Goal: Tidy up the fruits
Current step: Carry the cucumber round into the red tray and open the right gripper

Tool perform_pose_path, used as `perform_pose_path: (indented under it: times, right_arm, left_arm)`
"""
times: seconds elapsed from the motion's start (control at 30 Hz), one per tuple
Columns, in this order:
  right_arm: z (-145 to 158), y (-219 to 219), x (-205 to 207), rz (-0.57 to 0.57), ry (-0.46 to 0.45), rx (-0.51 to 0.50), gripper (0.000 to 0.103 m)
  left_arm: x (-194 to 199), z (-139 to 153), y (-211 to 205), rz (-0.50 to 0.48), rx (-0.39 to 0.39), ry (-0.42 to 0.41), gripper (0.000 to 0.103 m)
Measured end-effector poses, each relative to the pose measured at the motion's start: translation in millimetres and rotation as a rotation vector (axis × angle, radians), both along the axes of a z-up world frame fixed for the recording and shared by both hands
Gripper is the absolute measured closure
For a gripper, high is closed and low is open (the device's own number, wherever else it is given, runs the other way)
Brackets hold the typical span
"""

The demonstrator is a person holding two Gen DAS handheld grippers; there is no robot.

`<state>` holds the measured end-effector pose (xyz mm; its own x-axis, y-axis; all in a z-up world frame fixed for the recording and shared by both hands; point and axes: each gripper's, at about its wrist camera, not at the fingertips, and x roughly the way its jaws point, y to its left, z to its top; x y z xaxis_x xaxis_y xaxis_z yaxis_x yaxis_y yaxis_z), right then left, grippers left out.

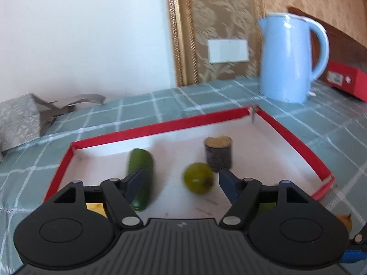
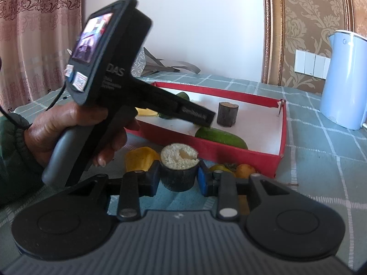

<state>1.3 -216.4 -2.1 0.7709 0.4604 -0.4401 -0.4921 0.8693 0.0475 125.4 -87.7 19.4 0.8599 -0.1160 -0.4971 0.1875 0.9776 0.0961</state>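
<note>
Left wrist: left tongs (image 1: 181, 178) released, blurry | right tongs (image 2: 177, 175) grasp cane stub (image 2: 179, 167)

My left gripper (image 1: 181, 181) is matt black plastic with ribbed grey housing and shiny metal pivot pins. The tray (image 1: 160, 126) looks like cardboard, red matt rim, white papery floor. In it the cucumber (image 1: 140, 160) is smooth, the green fruit (image 1: 198, 181) at 3 o'clock of it glossy. The cut stalk piece (image 2: 179, 169) in my right gripper (image 2: 179, 176) has dark skin and a rough, fibrous pale top. The tablecloth (image 1: 160, 100) is woven checked cloth. The kettle (image 1: 286, 61) is smooth, satin-finished.
</note>
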Motion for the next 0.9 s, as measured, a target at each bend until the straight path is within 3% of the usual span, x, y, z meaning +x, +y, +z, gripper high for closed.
perform_pose_path:
  times: [0.2, 0.33, 0.43, 0.6, 0.8, 0.9]
  right_arm:
    - [0, 0, -1, -0.001, -0.002, 0.002, 0.072]
    - [1, 0, -2, 0.001, -0.008, -0.004, 0.072]
    - [1, 0, -2, 0.0, -0.01, -0.005, 0.072]
    - [1, 0, -1, -0.004, -0.006, -0.007, 0.072]
    - [1, 1, -1, -0.008, -0.006, -0.011, 0.072]
    - [1, 1, -2, -0.014, -0.01, -0.013, 0.072]
  left_arm:
    - [-22, 14, 33, 0.055, -0.105, -0.031, 0.031]
    - [-51, 17, 54, 0.079, -0.1, -0.07, 0.03]
    - [-73, 11, 71, 0.083, -0.113, -0.054, 0.03]
    - [-87, -4, 95, 0.097, -0.151, 0.043, 0.028]
    - [-89, -13, 93, 0.047, -0.185, 0.109, 0.028]
    - [-97, -15, 78, -0.01, -0.124, 0.088, 0.028]
